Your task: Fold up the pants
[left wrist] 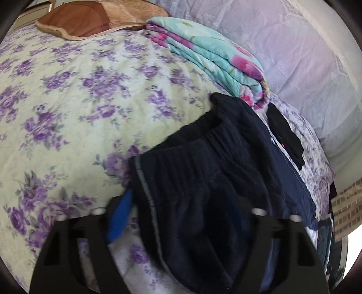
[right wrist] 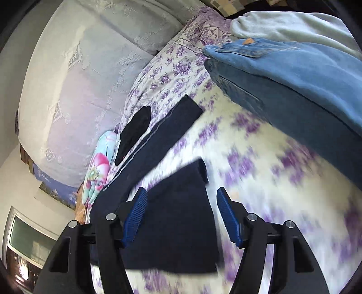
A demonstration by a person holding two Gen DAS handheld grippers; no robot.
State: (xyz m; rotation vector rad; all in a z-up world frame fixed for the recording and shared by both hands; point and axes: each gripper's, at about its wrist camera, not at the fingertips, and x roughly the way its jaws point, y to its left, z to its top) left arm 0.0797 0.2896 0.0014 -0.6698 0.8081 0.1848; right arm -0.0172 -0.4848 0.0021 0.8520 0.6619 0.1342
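Note:
Dark navy pants (left wrist: pixel 203 181) with a grey side stripe lie on the floral bedspread (left wrist: pixel 67 101). In the left wrist view the elastic waistband end drapes over my left gripper (left wrist: pixel 181 217); one blue pad (left wrist: pixel 120 217) shows on the left and the other is hidden under the cloth, so I cannot tell its state. In the right wrist view my right gripper (right wrist: pixel 181 214) is open, its blue pads (right wrist: pixel 135 217) standing either side of a pants leg end (right wrist: pixel 181 214). The other leg (right wrist: pixel 158 140) stretches away up the bed.
A folded teal and pink floral blanket (left wrist: pixel 208 58) lies at the bed's far side. A black garment (left wrist: pixel 285 135) lies beside the pants. A brown cushion (left wrist: pixel 77 18) lies beyond. Blue jeans (right wrist: pixel 294 86) and a pale garment (right wrist: pixel 294 24) lie on the bed. A white curtain (right wrist: pixel 79 79) hangs behind.

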